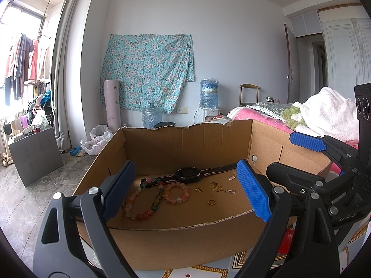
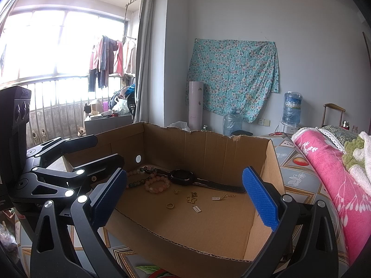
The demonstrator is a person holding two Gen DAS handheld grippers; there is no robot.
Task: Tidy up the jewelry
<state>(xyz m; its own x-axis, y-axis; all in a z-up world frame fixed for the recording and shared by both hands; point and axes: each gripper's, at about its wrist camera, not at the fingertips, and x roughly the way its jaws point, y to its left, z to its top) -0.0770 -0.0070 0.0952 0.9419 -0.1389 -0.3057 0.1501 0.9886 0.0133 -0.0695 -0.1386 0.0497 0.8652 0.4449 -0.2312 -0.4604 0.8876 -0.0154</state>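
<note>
1. The left gripper [image 1: 185,185] hung wide open and empty before the cardboard box [image 1: 185,238], the right gripper [image 2: 183,195] likewise spread with nothing between its pads
2. Inside lay the long bead strand [image 1: 139,205], pink bracelet [image 1: 176,192], watch [image 1: 187,175], then gold ring [image 1: 211,202] and charms [image 1: 216,185]
3. Likely trouble: wide pads might drag the strand's neighbours along, or slip off the flat ring

White walls [image 1: 231,34]; a floral teal cloth [image 1: 148,74] pinned up, water jugs [image 1: 209,93] below it. Bright barred window [image 2: 58,46] with hung clothes [image 2: 111,60], grey curtain [image 2: 145,58] beside. Bed [image 2: 324,173] with pink blanket; worn concrete floor [image 1: 34,197].
</note>
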